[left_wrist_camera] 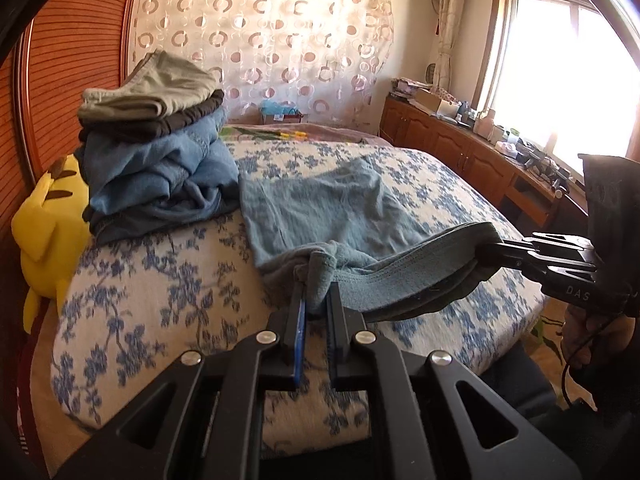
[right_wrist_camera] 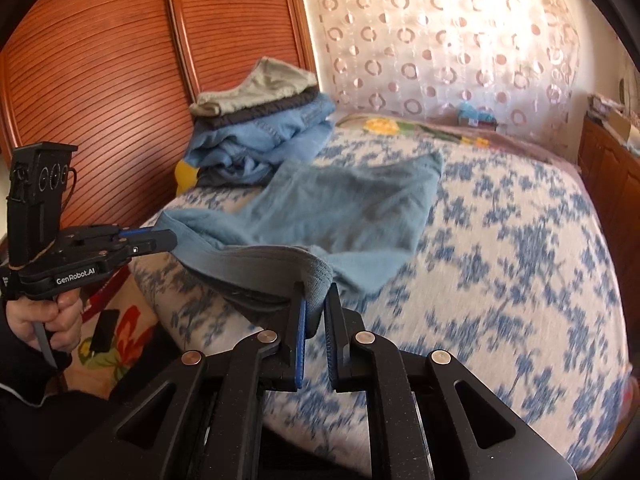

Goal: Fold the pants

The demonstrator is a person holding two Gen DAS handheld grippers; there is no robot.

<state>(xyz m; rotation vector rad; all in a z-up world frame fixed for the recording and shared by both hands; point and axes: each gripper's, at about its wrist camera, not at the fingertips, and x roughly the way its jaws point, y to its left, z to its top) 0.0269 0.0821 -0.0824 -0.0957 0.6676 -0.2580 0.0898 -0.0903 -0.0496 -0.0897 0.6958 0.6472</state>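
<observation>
pants [left_wrist_camera: 332,204] lying partly on the bed [left_wrist_camera: 160,280], waistband end hanging raised at the near edge | left gripper [left_wrist_camera: 316,292] jaws pinching one waistband corner | right gripper [right_wrist_camera: 316,300] jaws pinching the other | both stretching the band taut, likely for folding it over

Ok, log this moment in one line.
step: lift waistband | left tool: shut on blue pants | right tool: shut on blue pants | bed: folded clothes stack

One pants [left_wrist_camera: 320,204]; one clothes stack [left_wrist_camera: 156,140]; two grippers: left gripper [left_wrist_camera: 316,280], right gripper [right_wrist_camera: 316,284]; one plush toy [left_wrist_camera: 48,228].
</observation>
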